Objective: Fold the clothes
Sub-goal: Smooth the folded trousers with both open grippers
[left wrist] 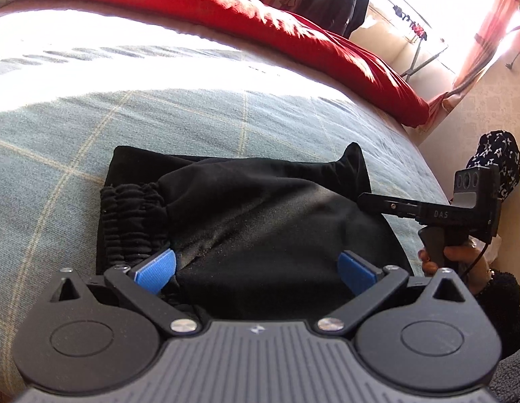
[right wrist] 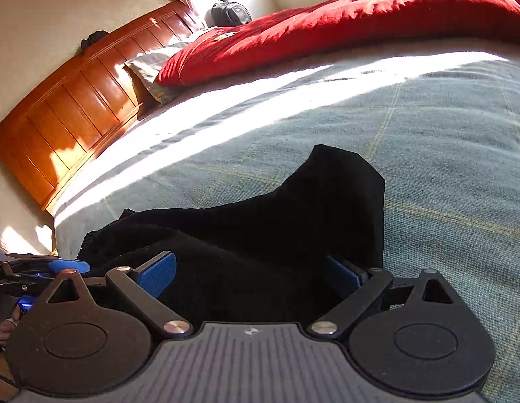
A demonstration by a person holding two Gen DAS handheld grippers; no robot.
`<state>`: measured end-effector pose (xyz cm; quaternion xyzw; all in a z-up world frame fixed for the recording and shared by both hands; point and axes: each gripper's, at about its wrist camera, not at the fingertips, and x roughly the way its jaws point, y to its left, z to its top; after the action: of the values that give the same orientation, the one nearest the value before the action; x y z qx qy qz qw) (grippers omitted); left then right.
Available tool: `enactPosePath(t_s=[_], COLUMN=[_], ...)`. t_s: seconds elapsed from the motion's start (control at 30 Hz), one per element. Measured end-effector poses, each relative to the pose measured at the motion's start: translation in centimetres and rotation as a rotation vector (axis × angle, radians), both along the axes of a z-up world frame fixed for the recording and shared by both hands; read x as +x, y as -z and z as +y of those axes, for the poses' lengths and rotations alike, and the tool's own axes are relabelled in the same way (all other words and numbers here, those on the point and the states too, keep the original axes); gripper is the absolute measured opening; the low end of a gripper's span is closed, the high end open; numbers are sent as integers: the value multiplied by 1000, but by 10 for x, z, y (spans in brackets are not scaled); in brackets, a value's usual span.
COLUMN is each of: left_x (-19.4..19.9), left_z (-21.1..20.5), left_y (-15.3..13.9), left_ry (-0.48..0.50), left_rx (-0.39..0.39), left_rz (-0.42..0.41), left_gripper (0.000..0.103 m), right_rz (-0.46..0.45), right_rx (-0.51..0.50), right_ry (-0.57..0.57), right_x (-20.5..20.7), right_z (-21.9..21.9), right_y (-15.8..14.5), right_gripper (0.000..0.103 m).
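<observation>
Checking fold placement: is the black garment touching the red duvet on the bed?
Apart. In the left wrist view, the black garment lies on the blue-grey checked blanket, and a broad band of bare, sunlit blanket separates it from the red duvet.

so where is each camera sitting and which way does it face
Left wrist: sits on the left tool, faces across the bed over the black garment toward the red duvet; shows the right tool and the hand holding it.
Right wrist: sits on the right tool, faces the wooden headboard; shows the left tool.
Shared: garment, bed, duvet.
</observation>
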<state>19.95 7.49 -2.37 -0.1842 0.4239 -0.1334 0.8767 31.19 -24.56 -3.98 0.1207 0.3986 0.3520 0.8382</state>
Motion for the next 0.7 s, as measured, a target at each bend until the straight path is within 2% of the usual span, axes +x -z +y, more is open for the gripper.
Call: enactPosePath(t_s=[0.2,0.33,0.47,0.6,0.7], left_x=[4,17,24,18,15], left_z=[-8,-10,-4,-11,-19], left_y=[-16,-14,0,-17,-24], left_ry=[-30,-39,-76,-84,-77], left_rx=[66,96,74,96,125], left_rz=[-9,-24,5,-26,-41], left_gripper=[102,102,102,102,102], right_rz=[-111,-87,-71,-59,-70], right_rx=[48,-42,-19,14,71], right_ry=[-46,14,21,25,18], right_x=[11,38,31,21,-9], right_z=[0,9,1,-8,-17], right_y=[-32,-11,-12,-17,-34], right_gripper=[101,101,103,103,103])
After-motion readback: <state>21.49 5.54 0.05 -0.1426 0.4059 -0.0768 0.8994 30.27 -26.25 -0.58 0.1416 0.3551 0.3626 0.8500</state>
